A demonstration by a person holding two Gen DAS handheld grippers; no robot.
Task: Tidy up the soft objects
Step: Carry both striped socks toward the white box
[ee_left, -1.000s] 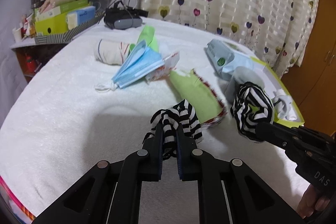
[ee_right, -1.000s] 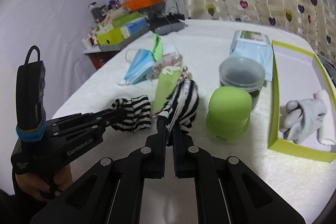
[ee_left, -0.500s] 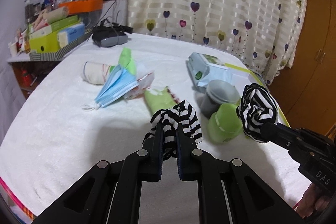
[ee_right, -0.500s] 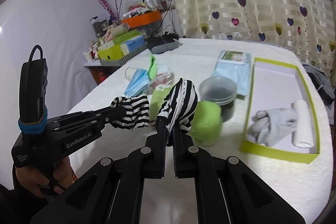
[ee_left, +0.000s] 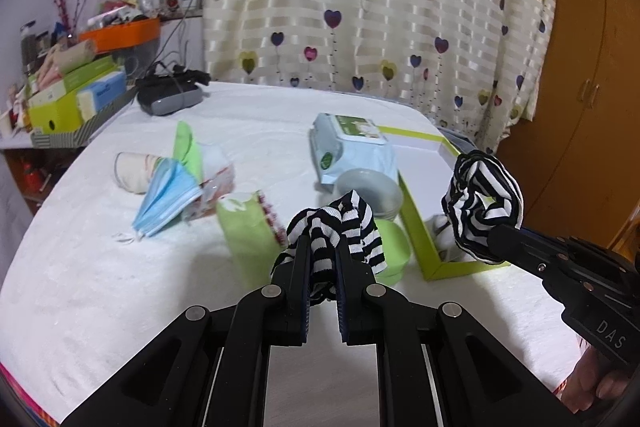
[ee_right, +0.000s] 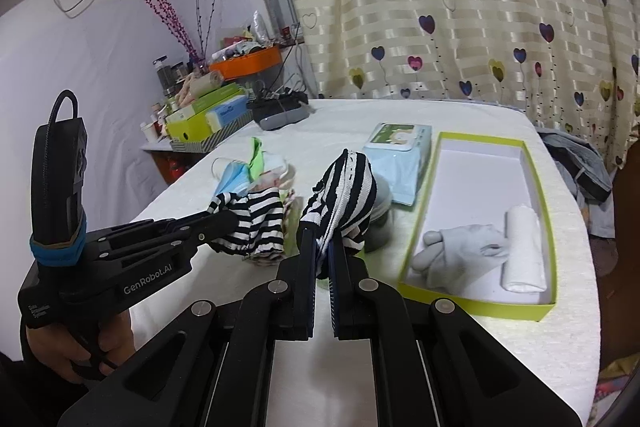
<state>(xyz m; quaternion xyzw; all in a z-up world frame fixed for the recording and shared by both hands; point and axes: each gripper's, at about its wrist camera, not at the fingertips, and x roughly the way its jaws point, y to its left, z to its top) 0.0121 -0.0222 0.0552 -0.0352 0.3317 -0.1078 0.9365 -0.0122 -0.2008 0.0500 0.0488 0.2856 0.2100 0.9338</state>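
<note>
Each gripper carries a black-and-white striped sock above the white-covered table [ee_left: 100, 291]. My left gripper [ee_left: 320, 247] is shut on one striped sock [ee_left: 340, 223], which bunches over its fingertips. My right gripper [ee_right: 322, 239] is shut on the other striped sock [ee_right: 348, 187], held up left of the lime-edged box [ee_right: 550, 219]. In the left wrist view the right gripper [ee_left: 494, 235] holds its sock [ee_left: 480, 199] over the box's near corner [ee_left: 460, 269]. The left gripper [ee_right: 228, 219] and its sock [ee_right: 260, 223] show at the left of the right wrist view. A grey glove [ee_right: 464, 247] and a white roll [ee_right: 522, 247] lie in the box.
A wipes pack [ee_left: 352, 147], grey bowls [ee_left: 372, 187] and a green cup [ee_left: 394, 247] stand beside the box. Blue masks [ee_left: 168, 203], a green pouch [ee_left: 248, 231] and a rolled sock [ee_left: 130, 175] lie to the left. A black device [ee_left: 168, 99] and a cluttered shelf [ee_left: 68, 95] are behind. A hand [ee_right: 80, 347] grips the left tool.
Both grippers have risen and moved toward the lime-edged box, each still holding its striped sock. The table items sit lower and farther left in both views.
</note>
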